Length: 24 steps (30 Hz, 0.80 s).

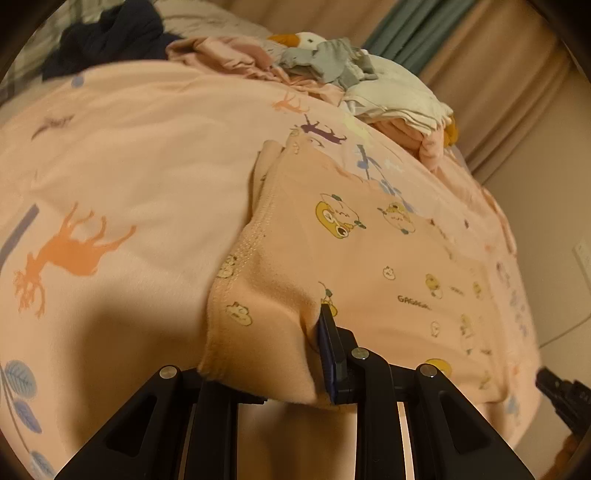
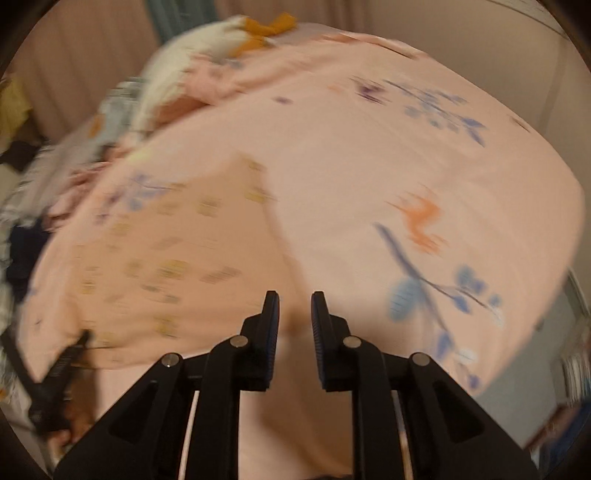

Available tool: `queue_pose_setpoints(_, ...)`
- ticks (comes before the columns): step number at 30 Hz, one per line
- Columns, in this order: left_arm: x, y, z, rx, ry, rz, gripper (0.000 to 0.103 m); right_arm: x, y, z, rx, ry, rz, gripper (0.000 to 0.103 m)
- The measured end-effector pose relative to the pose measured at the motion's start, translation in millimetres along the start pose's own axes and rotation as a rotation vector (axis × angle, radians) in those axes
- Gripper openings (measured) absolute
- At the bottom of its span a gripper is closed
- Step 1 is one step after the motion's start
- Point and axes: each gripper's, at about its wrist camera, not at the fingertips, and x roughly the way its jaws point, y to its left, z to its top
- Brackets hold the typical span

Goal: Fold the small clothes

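A small peach garment (image 1: pixel 369 258) printed with yellow cartoon figures lies on the pink bedspread (image 1: pixel 140 158). My left gripper (image 1: pixel 295 350) is shut on the garment's near hemmed corner, and the cloth drapes over the left finger and hides it. In the right wrist view the garment (image 2: pixel 177 251) lies blurred at the left, with the left gripper's tip (image 2: pixel 70 354) on its near edge. My right gripper (image 2: pixel 294 306) is open and empty, just above the bedspread (image 2: pixel 369 166) beside the garment's right edge. Its tip also shows in the left wrist view (image 1: pixel 565 395).
A pile of clothes (image 1: pixel 351 85) with grey, white and pink pieces lies at the far side of the bed, next to a white plush goose (image 1: pixel 306 38). A dark garment (image 1: pixel 110 37) lies at the back left. Curtains (image 1: pixel 424 33) and a wall stand behind.
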Motion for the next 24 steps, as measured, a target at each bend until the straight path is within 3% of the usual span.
queue_pose_setpoints(6,0,25,3,-0.173,0.030,-0.135,0.025,30,73,19,-0.260,-0.038,0.080,0.020)
queue_pose_setpoints(8,0,23,3,-0.158,0.019,-0.138,0.025,52,87,25,-0.284,-0.002,0.156,0.020)
queue_pose_setpoints(13,1,14,0,-0.103,-0.016,-0.089,0.025,86,94,1,-0.266,0.108,0.260,0.020)
queue_pose_setpoints(15,4,10,0,-0.083,-0.028,-0.059,0.025,91,89,-13,-0.236,0.127,0.255,0.019)
queue_pose_setpoints(21,9,-17,-6,0.049,-0.084,0.106,0.025,91,105,-26,-0.335,0.092,0.183,0.020)
queue_pose_setpoints(24,12,-21,-5,0.070,-0.093,0.144,0.025,91,109,-29,-0.366,0.072,0.156,0.020)
